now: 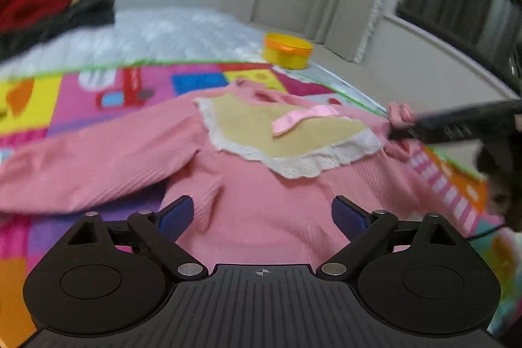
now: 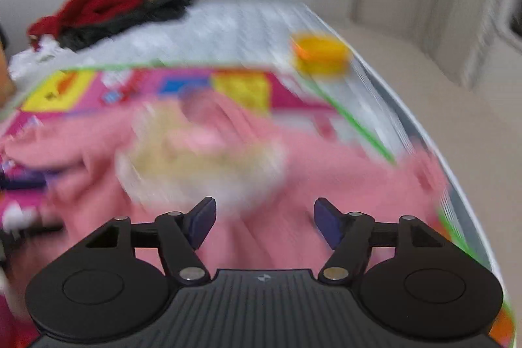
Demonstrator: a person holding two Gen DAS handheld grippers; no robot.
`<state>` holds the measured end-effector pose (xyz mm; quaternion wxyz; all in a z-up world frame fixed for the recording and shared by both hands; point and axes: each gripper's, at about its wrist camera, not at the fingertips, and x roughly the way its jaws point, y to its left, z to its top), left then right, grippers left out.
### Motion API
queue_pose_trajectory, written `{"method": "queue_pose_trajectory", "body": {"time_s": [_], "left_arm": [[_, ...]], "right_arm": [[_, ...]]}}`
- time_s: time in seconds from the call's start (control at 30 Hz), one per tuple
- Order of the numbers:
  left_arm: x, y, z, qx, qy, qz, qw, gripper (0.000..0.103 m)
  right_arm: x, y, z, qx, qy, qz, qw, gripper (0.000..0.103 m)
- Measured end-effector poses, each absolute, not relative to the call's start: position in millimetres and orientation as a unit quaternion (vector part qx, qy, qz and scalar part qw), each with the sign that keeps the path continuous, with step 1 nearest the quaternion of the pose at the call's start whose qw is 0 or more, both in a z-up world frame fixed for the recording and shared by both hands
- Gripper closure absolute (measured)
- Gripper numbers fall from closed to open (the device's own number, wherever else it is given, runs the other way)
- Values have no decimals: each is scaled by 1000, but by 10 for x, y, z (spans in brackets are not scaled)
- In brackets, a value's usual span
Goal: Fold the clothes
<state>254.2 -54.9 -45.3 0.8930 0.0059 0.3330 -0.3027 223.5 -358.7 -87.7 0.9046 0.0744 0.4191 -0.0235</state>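
Pink sweater [image 1: 254,201] with lace-trimmed collar is lying spread, sleeves out, across a colourful play mat [image 1: 49,106]. Left hand-held gripper [image 1: 262,212] and right hand-held gripper [image 2: 265,222] are both hovering wide open above it, gripping nothing; folding cleanly likely means pinching sleeve or hem edges squarely.

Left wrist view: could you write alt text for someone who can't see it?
A pink sweater with a beige lace-trimmed bib and pink bow lies spread on a colourful mat. The open left claw hovers over its lower body while the right claw is at the far sleeve. Behind sit a yellow tub and piled red and black clothes.
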Motion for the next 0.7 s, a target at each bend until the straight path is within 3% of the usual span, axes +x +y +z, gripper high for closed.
{"method": "queue_pose_trajectory", "body": {"time_s": [0.1,0.17,0.4,0.43,0.47,0.5,0.53,0.57,0.6,0.63,0.7], "left_arm": [[2412,-538,-428,31,293,-293,910,15],[2386,-530,-425,59,295,-258,918,9],[2358,-450,-791,97,452,-155,873,10],[2322,-453,-824,100,460,-155,868,13],[2304,-451,-822,95,467,-153,866,15],[2312,-443,-799,83,476,-150,862,24],[2319,-435,-776,72,486,-148,858,41],[2329,-425,-746,61,496,-145,854,49],[2339,-416,-707,53,503,-143,851,69],[2326,-422,-676,56,506,-144,849,80],[2259,-459,-631,68,508,-152,845,86]], "right_arm": [[1804,-3926,-1053,88,437,-46,894,35],[1623,-4045,-1160,96,443,-49,890,34],[1646,-3835,-1389,113,431,11,895,32],[1680,-3741,-1395,91,436,20,895,34],[1712,-3642,-1401,66,441,28,895,44],[1721,-3561,-1392,40,443,36,895,57],[1726,-3482,-1380,14,444,44,895,65],[1731,-3429,-1352,2,449,53,892,82],[1734,-3402,-1316,-2,456,61,888,93],[1721,-3381,-1282,-7,461,65,885,93],[1653,-3344,-1232,-30,465,74,882,94]]}}
